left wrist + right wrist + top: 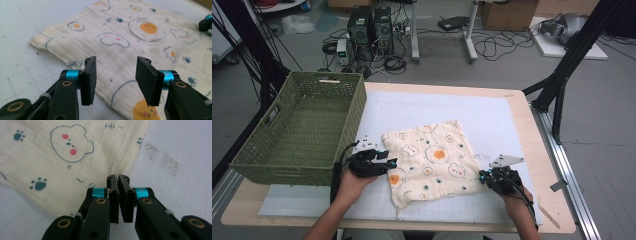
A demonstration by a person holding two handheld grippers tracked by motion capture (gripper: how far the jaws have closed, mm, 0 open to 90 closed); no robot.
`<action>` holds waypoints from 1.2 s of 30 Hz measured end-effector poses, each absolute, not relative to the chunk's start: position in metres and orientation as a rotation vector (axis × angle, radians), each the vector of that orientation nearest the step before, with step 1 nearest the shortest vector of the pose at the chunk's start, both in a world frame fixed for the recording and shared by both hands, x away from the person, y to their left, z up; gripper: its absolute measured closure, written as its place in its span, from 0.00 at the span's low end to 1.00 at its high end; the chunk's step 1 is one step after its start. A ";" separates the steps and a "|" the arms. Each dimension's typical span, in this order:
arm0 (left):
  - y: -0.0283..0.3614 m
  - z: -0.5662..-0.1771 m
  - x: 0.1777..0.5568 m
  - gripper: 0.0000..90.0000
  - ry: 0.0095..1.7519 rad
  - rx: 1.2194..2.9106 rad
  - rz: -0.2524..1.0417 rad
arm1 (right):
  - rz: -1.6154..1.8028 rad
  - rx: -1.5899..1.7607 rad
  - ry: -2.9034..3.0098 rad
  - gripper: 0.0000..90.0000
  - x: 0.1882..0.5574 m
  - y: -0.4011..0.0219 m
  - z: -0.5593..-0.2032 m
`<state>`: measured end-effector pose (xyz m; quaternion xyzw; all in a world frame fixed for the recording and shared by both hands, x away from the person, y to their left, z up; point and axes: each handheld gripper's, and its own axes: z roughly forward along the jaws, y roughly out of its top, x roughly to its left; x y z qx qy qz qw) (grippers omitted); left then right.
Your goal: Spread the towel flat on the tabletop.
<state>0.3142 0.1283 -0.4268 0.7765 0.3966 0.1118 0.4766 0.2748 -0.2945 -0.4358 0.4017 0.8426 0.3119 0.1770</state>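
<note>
- High view: both forearms come in from the near edge. The left gripper (388, 163) lies low and level, its tips pointing across at the cloth's (432, 160) left edge, the hand wrapped round its body. The right gripper (482, 176) sits at the opposite side, tips aimed at the cloth's lower right corner, wrist angled inward.
- High view again: the cloth lies spread on the white mat (492, 120) between the 2 grippers, cream with fried-egg and bear prints, a little rumpled, its lower left corner trailing toward the person. A green woven basket (337, 140) stands beyond the left gripper, apart from the cloth.
- Left gripper view: the left gripper (116, 75) has its 2 pads standing clearly apart with nothing clamped; the cloth (125, 37) lies just ahead of and under the tips, its edge running below the left pad.
- Right gripper view: the right gripper (118, 178) has its pads pressed together. The cloth's (62, 157) corner edge lies right at the tips, though I cannot tell whether any fabric is pinched between them.
</note>
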 end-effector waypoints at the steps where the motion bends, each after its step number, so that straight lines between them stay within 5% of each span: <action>1: 0.128 -0.426 0.316 0.57 0.968 1.900 0.281 | 0.876 1.129 2.391 0.97 0.272 -0.296 -0.436; 13: 0.130 -0.432 0.340 0.55 1.035 1.820 0.386 | 0.823 1.139 2.426 0.97 0.247 -0.307 -0.432; 20: 0.122 -0.430 0.363 0.55 1.064 1.836 0.431 | 0.962 1.160 2.299 0.72 0.259 -0.312 -0.426; 28: 0.113 -0.452 0.391 0.56 1.205 1.888 0.528 | 0.976 1.135 2.236 0.65 0.274 -0.306 -0.426; 33: 0.106 -0.451 0.391 0.70 1.205 1.929 0.564 | 0.999 1.174 2.223 0.60 0.293 -0.305 -0.431; 36: 0.102 -0.451 0.392 0.94 1.158 1.966 0.567 | 1.010 1.210 2.221 0.58 0.308 -0.301 -0.435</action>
